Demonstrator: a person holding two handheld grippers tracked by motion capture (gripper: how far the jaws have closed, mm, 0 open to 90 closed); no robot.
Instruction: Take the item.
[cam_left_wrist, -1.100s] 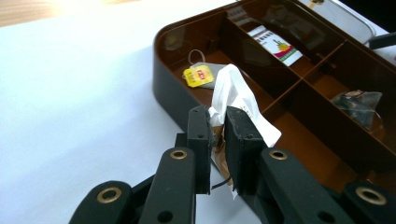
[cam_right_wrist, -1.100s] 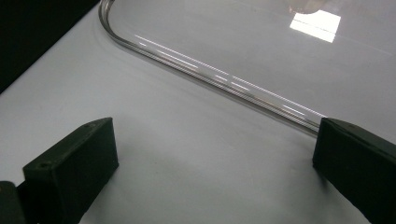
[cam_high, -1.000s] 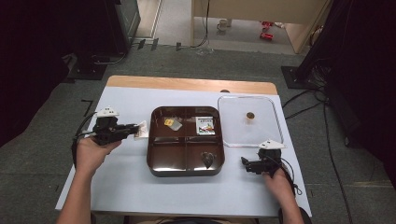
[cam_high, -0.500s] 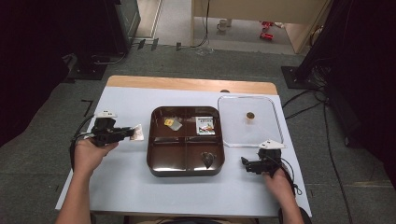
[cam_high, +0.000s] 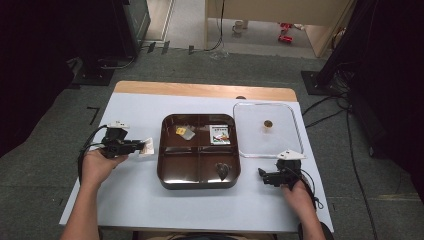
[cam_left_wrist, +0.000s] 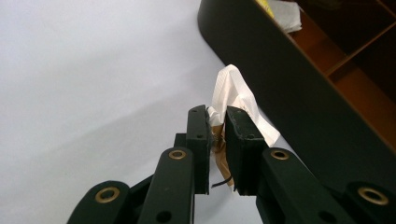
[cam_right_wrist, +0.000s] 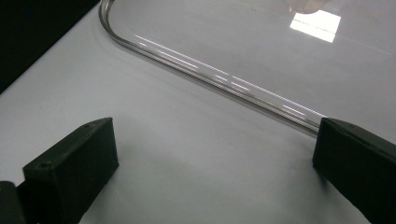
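Little has shifted over the last second: the left gripper (cam_high: 131, 146) has edged slightly nearer the tray's left wall with its packet, while the right gripper (cam_high: 272, 176) rests where it was. Largest of what lies on the pale table (cam_high: 125, 200) is the dark brown tray (cam_high: 165, 170), split into 4 compartments; 2 small packets lie in its far compartments and a dark piece in the near right one. Just right of it sits the clear lid (cam_high: 295, 125), flat on the table, with a small brown knob at its middle. Smallest is the thing in hand, a white paper packet (cam_left_wrist: 236, 95) with a brownish lower end, judged to be very light, soft and easily crumpled, so a gentle pinch near 1 end suits it better than a hard squeeze. The left gripper's jaws are closed on that brownish end, and the white part sticks up past the jaw tips, just beside the tray's outer wall (cam_left_wrist: 299, 93) and not yet over it. In the right gripper view, the right gripper's jaws stand wide apart and hold nothing, low over the table with the lid's curved rim (cam_right_wrist: 219, 77) just beyond them.
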